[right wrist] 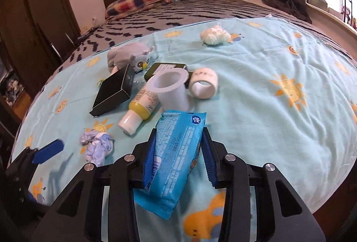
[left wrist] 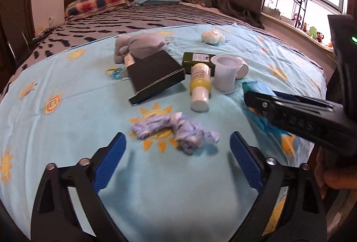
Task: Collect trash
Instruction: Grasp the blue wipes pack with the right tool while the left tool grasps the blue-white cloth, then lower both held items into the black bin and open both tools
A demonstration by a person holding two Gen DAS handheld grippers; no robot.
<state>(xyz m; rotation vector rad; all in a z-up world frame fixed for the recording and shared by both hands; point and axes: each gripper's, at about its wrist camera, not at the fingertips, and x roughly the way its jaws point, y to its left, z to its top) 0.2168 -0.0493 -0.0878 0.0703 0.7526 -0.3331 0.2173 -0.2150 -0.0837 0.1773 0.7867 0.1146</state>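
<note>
My right gripper (right wrist: 179, 137) is shut on a blue snack wrapper (right wrist: 176, 152) and holds it above the light blue sheet (right wrist: 256, 108); the wrapper also shows in the left wrist view (left wrist: 258, 88). My left gripper (left wrist: 177, 144) is open, just in front of a crumpled blue-white tissue (left wrist: 176, 130), which also shows in the right wrist view (right wrist: 98, 146). A white crumpled wad (left wrist: 213, 35) lies farther back. A white plastic cup (right wrist: 169, 90) stands mid-bed, with a second white cup (right wrist: 204, 83) on its side.
A black box (left wrist: 156, 74), a yellow-white bottle (left wrist: 200, 86), a dark green box (left wrist: 196, 61) and a grey plush owl (right wrist: 129, 57) lie clustered mid-bed. Pillows (left wrist: 96, 4) and headboard are behind. A window ledge runs on the right.
</note>
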